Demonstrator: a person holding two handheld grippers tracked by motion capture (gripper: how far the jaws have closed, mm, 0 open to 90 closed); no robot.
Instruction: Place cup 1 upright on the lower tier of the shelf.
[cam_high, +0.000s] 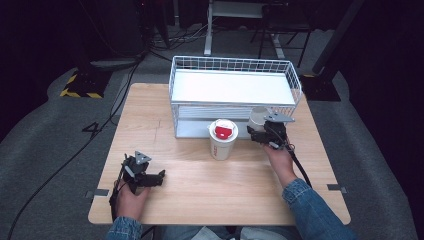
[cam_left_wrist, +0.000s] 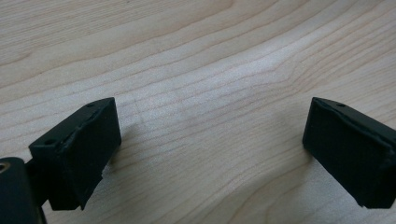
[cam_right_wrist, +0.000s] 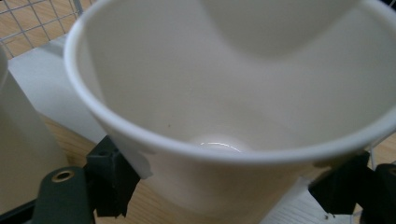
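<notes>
Wooden table (cam_high: 200, 185), person seated at the near edge, 1 gripper in each hand. Right gripper (cam_high: 261, 131) sits at the front right corner of the white wire rack (cam_high: 235, 65), its jaws clamped on an empty white paper cup (cam_high: 258, 117). In the right gripper view the cup (cam_right_wrist: 224, 93) is tilted, its open mouth toward the camera, inside bare, with a black jaw pressing on each side of the lower wall. Rack mesh shows at the upper left corner of that view. A 2nd cup (cam_high: 222, 140), white with red print and a red-and-white lid, stands upright on the table just left of the right gripper and in front of the rack, apart from the held cup. Left gripper (cam_high: 161, 176) rests low at the near left part of the table, well apart from both cups and the rack. In the left gripper view its 2 jaws stand wide, nothing between them but bare wood grain (cam_left_wrist: 210, 93). Denim sleeve (cam_high: 310, 210) on the right forearm.
</notes>
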